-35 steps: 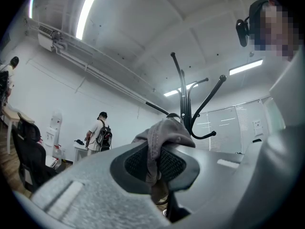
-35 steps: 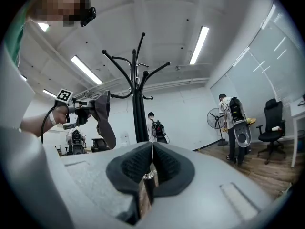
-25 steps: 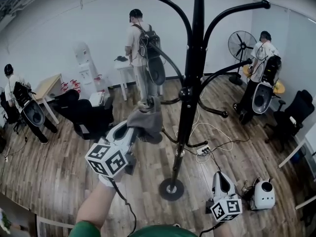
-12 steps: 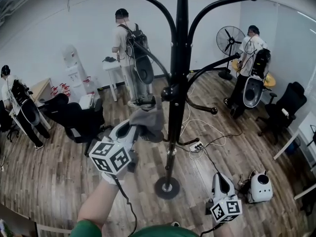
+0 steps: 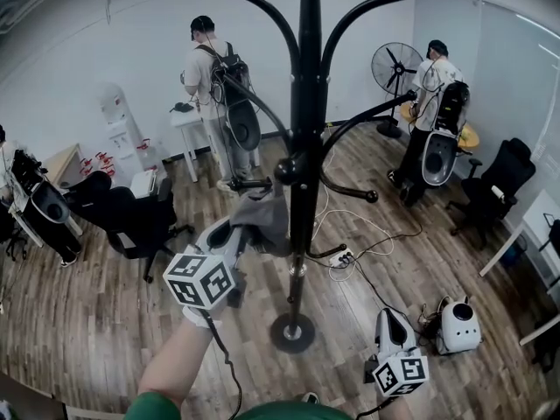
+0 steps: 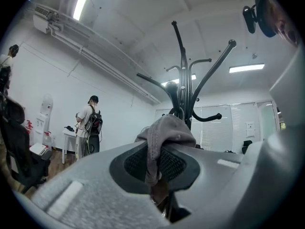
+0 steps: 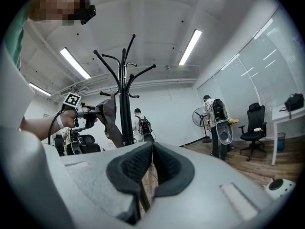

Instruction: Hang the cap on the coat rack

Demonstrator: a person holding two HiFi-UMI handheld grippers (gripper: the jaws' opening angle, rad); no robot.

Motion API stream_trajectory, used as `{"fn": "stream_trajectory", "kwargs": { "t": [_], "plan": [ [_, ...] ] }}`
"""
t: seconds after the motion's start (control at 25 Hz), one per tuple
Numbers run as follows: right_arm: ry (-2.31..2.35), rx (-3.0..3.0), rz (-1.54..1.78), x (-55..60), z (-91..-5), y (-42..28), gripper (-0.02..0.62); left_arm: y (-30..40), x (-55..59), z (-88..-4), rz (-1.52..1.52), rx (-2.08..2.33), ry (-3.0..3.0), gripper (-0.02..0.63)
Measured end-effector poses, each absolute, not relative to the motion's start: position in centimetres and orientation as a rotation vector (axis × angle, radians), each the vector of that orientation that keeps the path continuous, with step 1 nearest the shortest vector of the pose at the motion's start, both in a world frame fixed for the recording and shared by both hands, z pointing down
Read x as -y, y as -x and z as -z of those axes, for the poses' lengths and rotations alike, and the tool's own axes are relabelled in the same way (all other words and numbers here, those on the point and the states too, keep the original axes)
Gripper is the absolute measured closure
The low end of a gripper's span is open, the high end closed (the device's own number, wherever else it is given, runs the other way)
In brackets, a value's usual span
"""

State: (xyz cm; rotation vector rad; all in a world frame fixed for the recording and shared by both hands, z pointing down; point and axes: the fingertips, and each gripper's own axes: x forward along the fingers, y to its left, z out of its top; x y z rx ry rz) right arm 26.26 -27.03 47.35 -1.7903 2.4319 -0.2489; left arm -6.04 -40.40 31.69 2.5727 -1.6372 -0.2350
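Note:
A grey cap (image 5: 265, 217) hangs from my left gripper (image 5: 241, 227), which is shut on its fabric; in the left gripper view the cap (image 6: 164, 137) is pinched between the dark pads. The gripper holds it just left of the black coat rack (image 5: 304, 156), below a short hook (image 5: 248, 183). From the right gripper view the cap (image 7: 109, 116) shows beside the rack's pole (image 7: 125, 104). My right gripper (image 5: 394, 324) hangs low at the right near the floor, shut and with nothing between its pads (image 7: 151, 168).
The rack's round base (image 5: 291, 332) stands on the wood floor, with cables and a power strip (image 5: 341, 258) beside it. A white robot-like device (image 5: 458, 326) sits at the right. Several people, office chairs (image 5: 122, 217), a fan (image 5: 395, 68) and tables ring the room.
The view has shifted so the rack stands further left and nearer. My left gripper with the cap has stayed close to the pole; the right gripper has hardly moved.

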Motion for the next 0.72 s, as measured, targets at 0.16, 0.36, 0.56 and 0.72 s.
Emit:
{"fn": "stream_trajectory", "kwargs": {
  "t": [0.16,0.36,0.56,0.72],
  "plan": [
    [1.792,-2.435,0.248,27.3,-47.4,-25.7,0.589,6.5,40.4,-32.3,0.223,1.644,-2.584,0.505],
    [1.779,-2.454,0.238,27.4,-47.1,-24.6,0.589,7.1,39.3,-32.7,0.240,1.606,-2.618,0.364],
    [1.756,-2.473,0.216,27.5,-46.6,-23.6,0.589,7.1,36.9,-33.3,0.254,1.522,-2.662,0.336],
    [1.721,-2.501,0.179,27.8,-45.6,-22.0,0.589,7.4,35.0,-34.6,0.212,1.496,-2.675,0.336]
  ]
}}
